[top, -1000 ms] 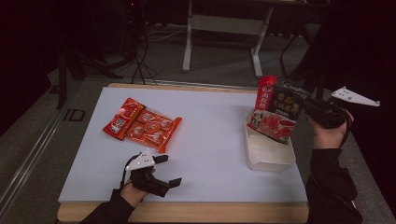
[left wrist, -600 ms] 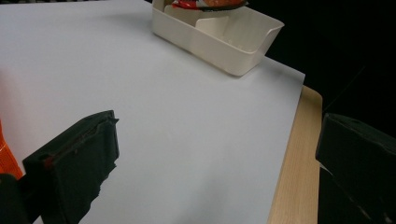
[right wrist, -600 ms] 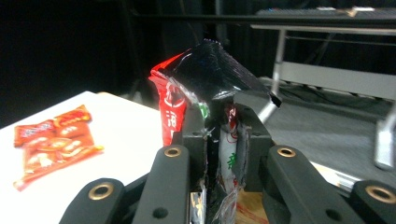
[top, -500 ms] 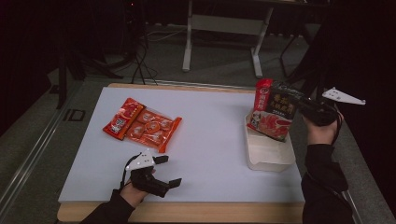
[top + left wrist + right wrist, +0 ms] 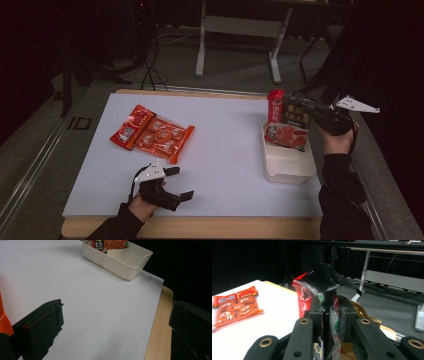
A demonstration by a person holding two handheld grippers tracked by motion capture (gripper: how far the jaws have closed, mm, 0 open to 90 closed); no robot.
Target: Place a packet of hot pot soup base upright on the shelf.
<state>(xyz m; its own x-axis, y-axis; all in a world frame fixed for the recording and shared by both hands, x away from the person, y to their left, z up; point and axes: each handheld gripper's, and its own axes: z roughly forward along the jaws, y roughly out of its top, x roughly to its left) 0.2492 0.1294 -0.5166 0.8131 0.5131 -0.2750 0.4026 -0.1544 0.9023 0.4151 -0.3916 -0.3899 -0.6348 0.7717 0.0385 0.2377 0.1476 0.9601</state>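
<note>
The jaws of our right gripper (image 5: 329, 322) were clamped on the edge of a dark food packet (image 5: 296, 116), pinching its crumpled film between them. Over the last second we had carried that packet inward and down from beyond the desk's right edge, so that it now hung upright just above the far end of the cream plastic bin (image 5: 288, 162), close against the red packets (image 5: 284, 134) already standing there. From this we judged the placing step nearly done: what remained was to lower the packet into the bin and let go.

The jaws of our left gripper (image 5: 170, 189) stood wide apart with nothing between them, low over the white desk (image 5: 225, 150) near its front edge, and had not shifted in that second. Two orange-red snack packets (image 5: 152, 134) lay flat on the desk beyond it, untouched and apparently next in line.

As for writing, the left gripper view showed "3-5" printed in white on a red label (image 5: 99, 244) of a packet in the bin. The held packet bore large pale characters on its front, and the tall red packet (image 5: 274, 105) beside it carried white ones, but we could not read either.
</note>
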